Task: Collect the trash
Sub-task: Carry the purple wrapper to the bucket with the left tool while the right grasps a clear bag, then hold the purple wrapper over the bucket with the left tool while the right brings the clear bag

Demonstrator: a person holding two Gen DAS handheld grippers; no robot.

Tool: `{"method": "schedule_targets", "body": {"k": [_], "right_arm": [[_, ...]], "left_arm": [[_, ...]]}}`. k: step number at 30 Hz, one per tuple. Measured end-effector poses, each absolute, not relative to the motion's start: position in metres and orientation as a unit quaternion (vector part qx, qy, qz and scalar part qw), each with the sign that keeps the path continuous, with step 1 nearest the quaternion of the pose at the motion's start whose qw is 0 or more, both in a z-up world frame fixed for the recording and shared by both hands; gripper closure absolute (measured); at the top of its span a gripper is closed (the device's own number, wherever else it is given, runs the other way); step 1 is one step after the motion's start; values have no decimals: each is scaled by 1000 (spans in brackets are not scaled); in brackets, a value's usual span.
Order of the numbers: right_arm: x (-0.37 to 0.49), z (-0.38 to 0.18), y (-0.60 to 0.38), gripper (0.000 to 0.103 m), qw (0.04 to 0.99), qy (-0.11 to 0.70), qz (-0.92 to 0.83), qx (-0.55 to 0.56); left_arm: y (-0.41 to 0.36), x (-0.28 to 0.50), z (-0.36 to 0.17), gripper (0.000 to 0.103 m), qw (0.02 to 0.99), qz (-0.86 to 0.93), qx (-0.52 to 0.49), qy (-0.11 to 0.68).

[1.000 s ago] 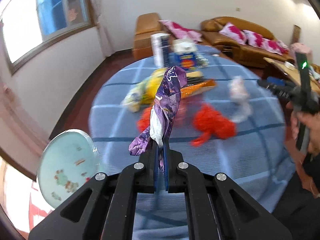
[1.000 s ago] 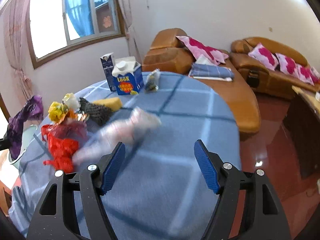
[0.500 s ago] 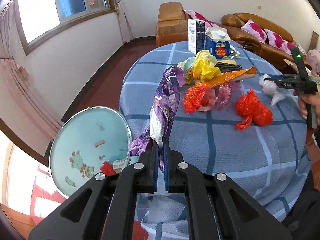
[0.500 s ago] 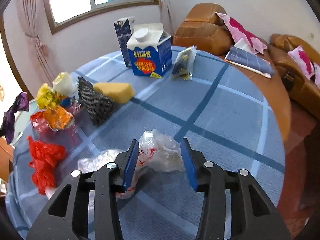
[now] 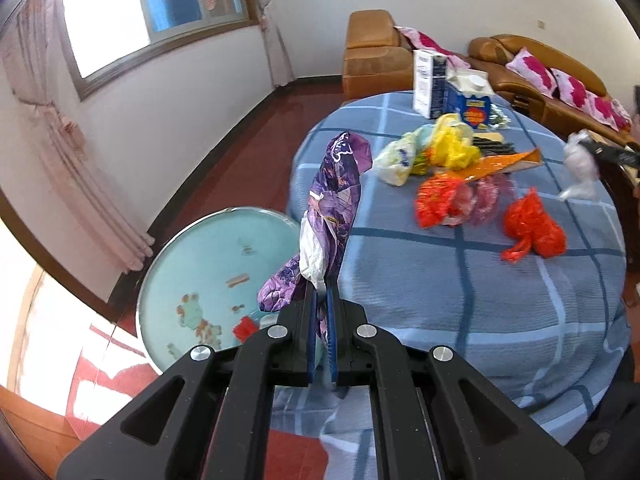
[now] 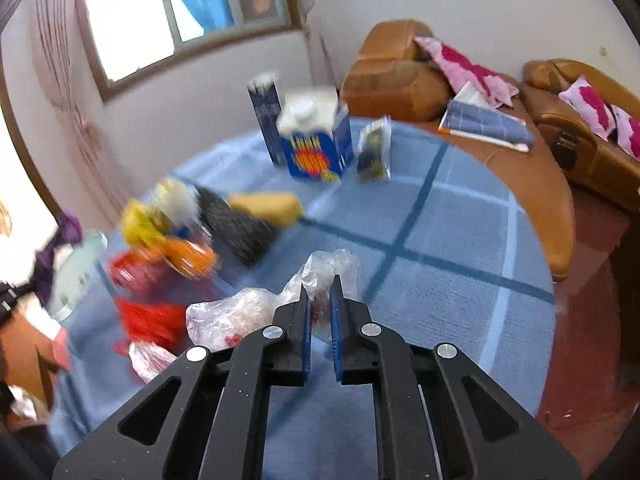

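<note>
My left gripper (image 5: 320,292) is shut on a purple printed wrapper (image 5: 338,188), which stands up from the pads. It hangs past the table's left edge, over the near rim of a round light-blue bin (image 5: 208,248) on the floor. In the right wrist view my right gripper (image 6: 320,284) has its jaws closing, and a crumpled clear plastic bag (image 6: 236,316) is pinched between the blue pads, above the blue checked tablecloth (image 6: 440,300). From the left wrist view that clear bag (image 5: 578,164) hangs in the air at the far right.
Loose trash lies on the round table (image 5: 460,312): a red bag (image 5: 532,228), an orange-red bag (image 5: 436,200), a yellow bag (image 5: 452,144), black mesh (image 6: 240,232) and a yellow sponge (image 6: 268,208). Two cartons (image 6: 316,148) stand at the back. Brown sofas (image 6: 396,76) lie beyond.
The left gripper has swung left with the purple wrapper, bringing the bin closer below it. The right gripper's jaws have come together on the clear bag and lifted it off the cloth.
</note>
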State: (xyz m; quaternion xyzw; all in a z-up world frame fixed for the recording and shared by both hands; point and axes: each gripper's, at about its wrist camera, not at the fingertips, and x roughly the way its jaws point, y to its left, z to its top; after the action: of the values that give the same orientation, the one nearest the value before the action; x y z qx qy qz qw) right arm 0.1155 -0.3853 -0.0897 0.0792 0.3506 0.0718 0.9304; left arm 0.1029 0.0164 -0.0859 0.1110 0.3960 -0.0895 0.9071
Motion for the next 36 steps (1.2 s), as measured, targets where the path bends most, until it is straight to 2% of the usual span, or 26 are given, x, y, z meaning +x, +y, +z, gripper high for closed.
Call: {"method": "schedule_targets", "body": {"k": [7,22,36], "right_arm": [[116,-50,-326,94,946,301,100,67],[182,-70,-195,94,944,304,124,18],[203,-87,-108,94,940,303,154,-25]], "left_arm": [[39,107,-92,99,908,-55,118,398],[91,124,-114,99,898,40,98,428],[112,128,-116,99,892,79,92,436]]}}
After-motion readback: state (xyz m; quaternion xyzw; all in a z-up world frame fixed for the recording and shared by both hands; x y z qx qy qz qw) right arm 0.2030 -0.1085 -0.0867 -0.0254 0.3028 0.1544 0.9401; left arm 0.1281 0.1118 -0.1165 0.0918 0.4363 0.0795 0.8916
